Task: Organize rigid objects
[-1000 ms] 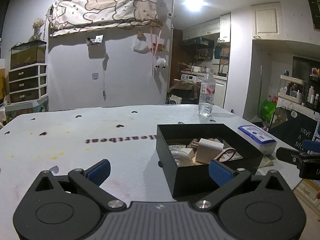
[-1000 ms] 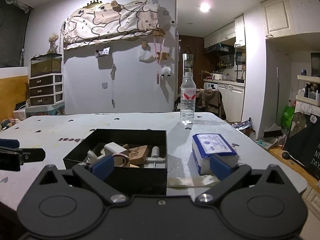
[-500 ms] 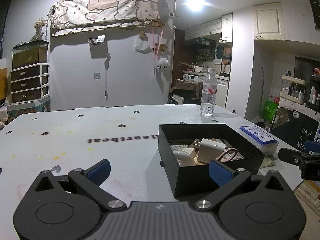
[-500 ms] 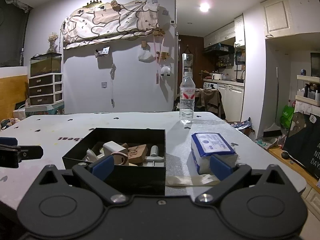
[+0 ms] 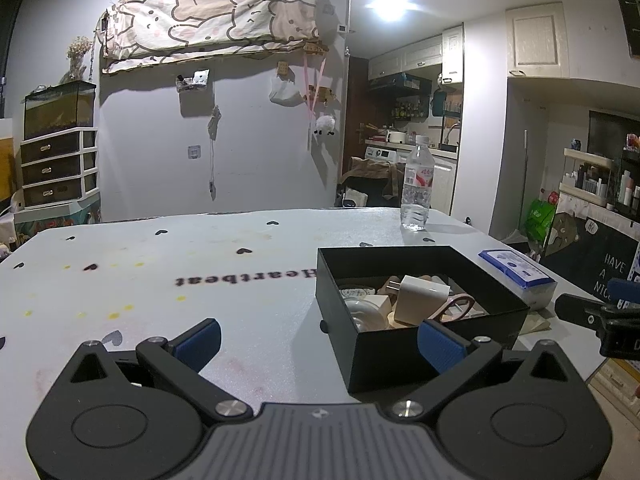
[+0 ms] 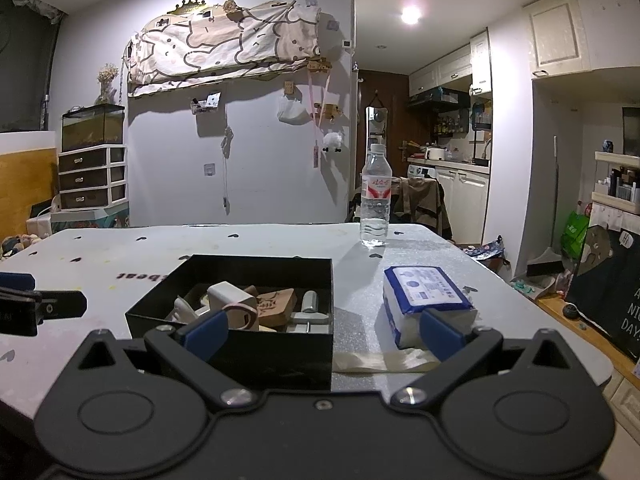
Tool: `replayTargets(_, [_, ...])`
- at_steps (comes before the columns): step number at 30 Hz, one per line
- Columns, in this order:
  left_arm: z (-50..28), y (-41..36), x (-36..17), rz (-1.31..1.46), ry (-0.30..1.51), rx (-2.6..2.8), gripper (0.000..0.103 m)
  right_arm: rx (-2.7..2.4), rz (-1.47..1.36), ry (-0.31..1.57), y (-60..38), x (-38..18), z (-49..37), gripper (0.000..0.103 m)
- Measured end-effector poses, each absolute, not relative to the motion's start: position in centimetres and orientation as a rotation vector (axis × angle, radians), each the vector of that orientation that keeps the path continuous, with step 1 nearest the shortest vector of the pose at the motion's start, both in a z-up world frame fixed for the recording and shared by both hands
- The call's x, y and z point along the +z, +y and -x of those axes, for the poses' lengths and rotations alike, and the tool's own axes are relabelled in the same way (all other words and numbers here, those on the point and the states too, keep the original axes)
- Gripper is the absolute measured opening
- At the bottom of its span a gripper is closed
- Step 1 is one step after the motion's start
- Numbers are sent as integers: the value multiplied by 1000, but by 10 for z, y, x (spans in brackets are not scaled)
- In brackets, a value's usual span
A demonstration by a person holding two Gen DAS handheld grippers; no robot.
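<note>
Left gripper [image 5: 319,343] fingers apart, empty, above surface [image 5: 160,280]. Right gripper [image 6: 324,330] fingers apart, empty. Black box [image 6: 256,350] on surface, holding white charger [image 5: 420,298], scissors [image 5: 456,306]. Tissue pack [image 6: 424,298] just beside box.

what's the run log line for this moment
left gripper: open, empty | right gripper: open, empty | black box: filled, on table | phase: pre-grasp hover
</note>
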State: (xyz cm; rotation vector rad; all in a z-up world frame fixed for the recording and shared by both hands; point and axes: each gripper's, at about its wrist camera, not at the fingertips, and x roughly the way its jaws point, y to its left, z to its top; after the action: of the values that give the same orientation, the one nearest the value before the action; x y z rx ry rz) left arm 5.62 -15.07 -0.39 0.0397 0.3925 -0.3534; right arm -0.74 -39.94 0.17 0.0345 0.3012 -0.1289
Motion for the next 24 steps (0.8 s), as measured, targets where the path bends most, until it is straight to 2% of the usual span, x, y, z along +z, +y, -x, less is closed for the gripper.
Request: replayTargets(24, [-55,-150,-3,-41,394,-351,103,-134,-33,305,-400,0,6,103])
